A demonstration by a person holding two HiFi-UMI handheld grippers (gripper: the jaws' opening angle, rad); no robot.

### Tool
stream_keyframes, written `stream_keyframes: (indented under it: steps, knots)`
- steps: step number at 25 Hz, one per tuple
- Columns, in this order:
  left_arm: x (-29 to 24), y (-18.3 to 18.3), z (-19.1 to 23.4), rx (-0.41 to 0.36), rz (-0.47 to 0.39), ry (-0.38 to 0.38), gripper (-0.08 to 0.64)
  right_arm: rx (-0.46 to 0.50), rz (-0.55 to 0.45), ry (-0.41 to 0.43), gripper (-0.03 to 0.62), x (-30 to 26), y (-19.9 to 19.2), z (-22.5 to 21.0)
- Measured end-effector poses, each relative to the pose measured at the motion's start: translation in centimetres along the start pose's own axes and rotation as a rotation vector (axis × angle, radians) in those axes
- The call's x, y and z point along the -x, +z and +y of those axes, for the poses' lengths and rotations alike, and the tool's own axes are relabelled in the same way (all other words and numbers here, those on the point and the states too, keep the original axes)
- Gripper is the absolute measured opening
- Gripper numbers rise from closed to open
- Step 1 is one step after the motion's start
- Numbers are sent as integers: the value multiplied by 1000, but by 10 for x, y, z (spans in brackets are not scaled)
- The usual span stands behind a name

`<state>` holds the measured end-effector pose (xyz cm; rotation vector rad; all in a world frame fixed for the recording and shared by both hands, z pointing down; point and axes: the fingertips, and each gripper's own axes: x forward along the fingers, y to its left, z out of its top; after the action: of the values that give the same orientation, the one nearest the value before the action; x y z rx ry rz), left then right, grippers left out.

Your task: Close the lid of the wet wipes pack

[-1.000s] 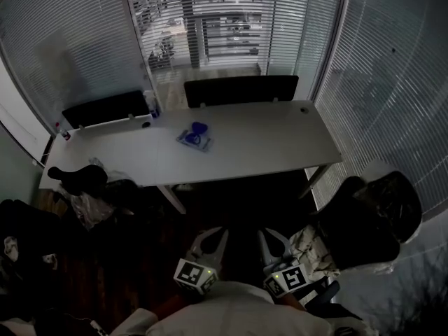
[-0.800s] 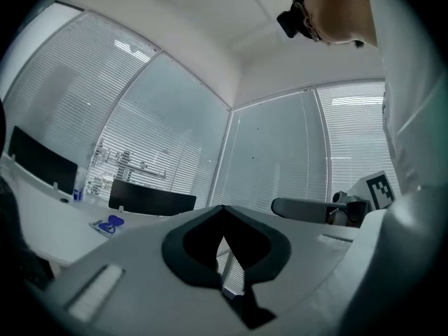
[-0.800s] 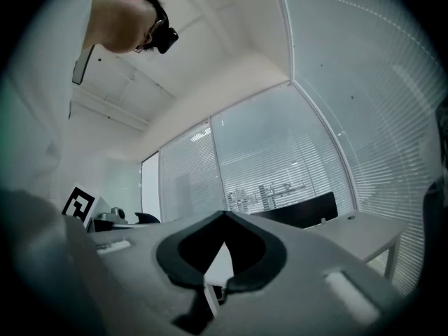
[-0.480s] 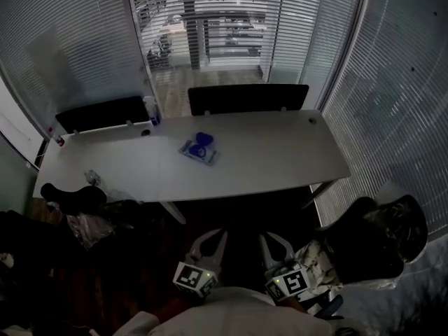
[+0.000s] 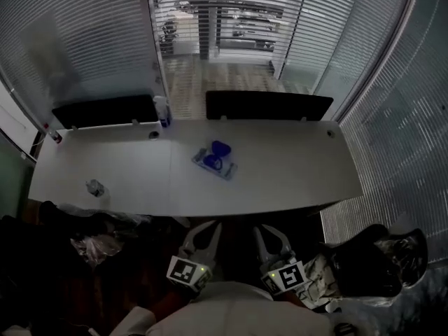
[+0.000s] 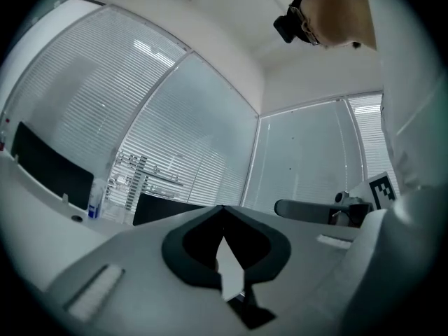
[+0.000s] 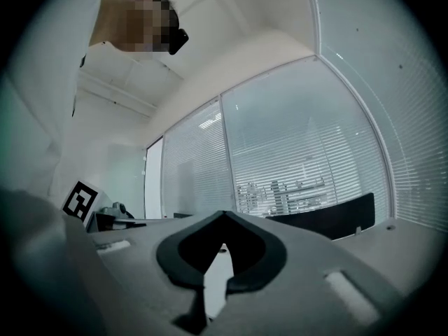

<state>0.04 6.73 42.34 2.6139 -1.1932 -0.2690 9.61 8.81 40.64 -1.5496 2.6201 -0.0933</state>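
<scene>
The wet wipes pack (image 5: 215,162) lies near the middle of the long white desk (image 5: 294,173), its blue lid standing up open at the far end. Both grippers are held low at the bottom of the head view, short of the desk's near edge and well apart from the pack. My left gripper (image 5: 203,231) is shut and empty, and its jaws (image 6: 222,207) meet at the tips in the left gripper view. My right gripper (image 5: 270,234) is also shut with nothing in it, its jaws (image 7: 222,214) closed tip to tip.
A bottle with a blue label (image 5: 162,110) stands at the desk's back edge, and a small clear object (image 5: 95,187) lies at its near left. Two black chairs (image 5: 269,106) sit behind the desk. A chair with a bag (image 5: 378,261) is at the right, clutter (image 5: 94,240) at the left.
The desk and the pack have come nearer and lower in the head view as the person and both grippers moved towards the desk. Both grippers stay shut.
</scene>
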Motion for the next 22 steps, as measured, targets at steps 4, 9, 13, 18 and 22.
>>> stream_keyframes:
  steps: [4,9,13,18,22]
  knots:
    - [-16,18,47,21,-2,16,-3,24,3,18,0,-56,3,4]
    - [-28,35,95,-9,-28,-2,-3,55,-9,36,0,-109,3,12]
    - [-35,37,123,0,-17,15,-3,60,21,42,0,-138,0,13]
    - [-42,46,140,2,-19,19,-3,48,39,47,0,-168,-2,10]
    - [-45,55,148,-7,-28,42,-3,54,36,84,0,-184,0,12]
